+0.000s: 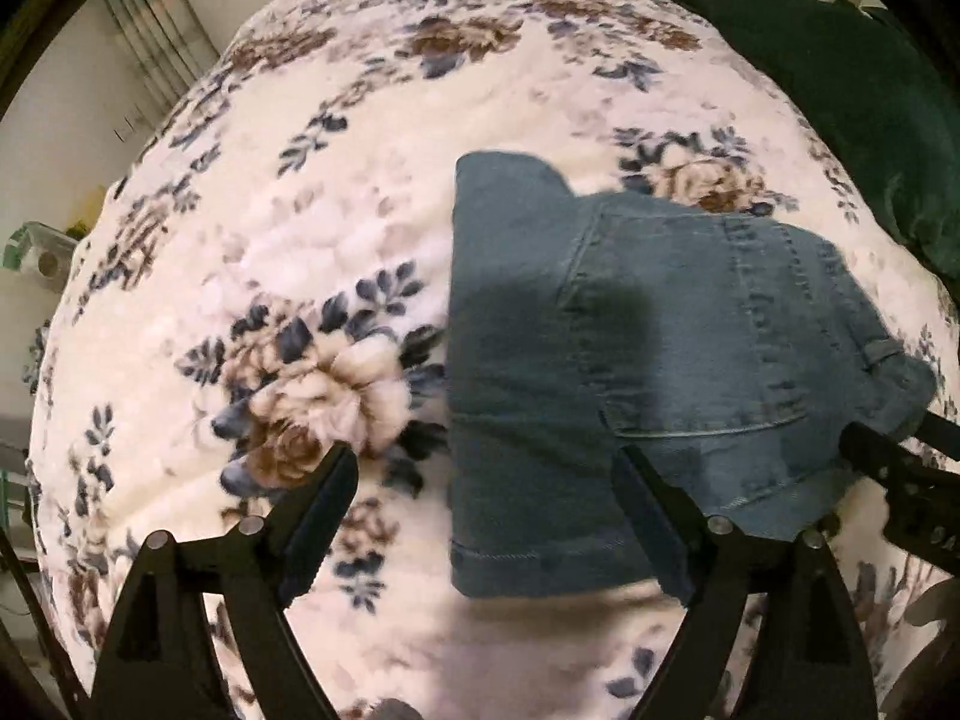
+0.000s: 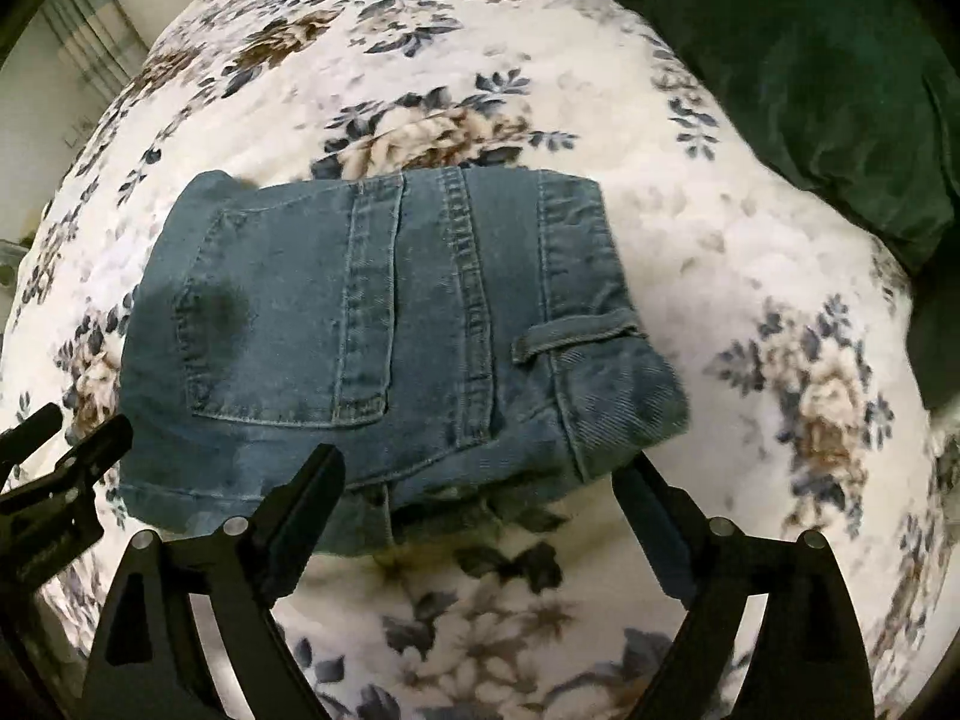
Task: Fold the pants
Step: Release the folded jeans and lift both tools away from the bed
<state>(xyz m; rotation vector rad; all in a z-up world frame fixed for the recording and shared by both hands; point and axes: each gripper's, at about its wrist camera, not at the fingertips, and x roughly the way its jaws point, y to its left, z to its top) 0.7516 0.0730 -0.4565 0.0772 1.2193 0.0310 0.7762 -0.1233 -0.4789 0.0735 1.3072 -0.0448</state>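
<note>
The folded blue denim pants (image 2: 384, 330) are laid on the cream floral fleece blanket (image 2: 750, 276). A dark green velvet cushion (image 2: 798, 60) is set on the blanket behind and right of them, well apart.

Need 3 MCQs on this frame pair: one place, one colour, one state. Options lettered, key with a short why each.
1. Where do the folded jeans lie?
A. on the floral blanket
B. on a bare wooden floor
C. in a basket

2. What colour is the bedding at the far right corner?
A. red
B. dark green
C. yellow

3. How do the jaws of the right gripper stand?
A. shut on the jeans
B. shut on nothing
C. open, holding nothing

Key: 1 A, blanket shows all around the denim. 2 B, dark green cloth. 3 C, both fingers spread wide, no cloth pinched between them.
</note>
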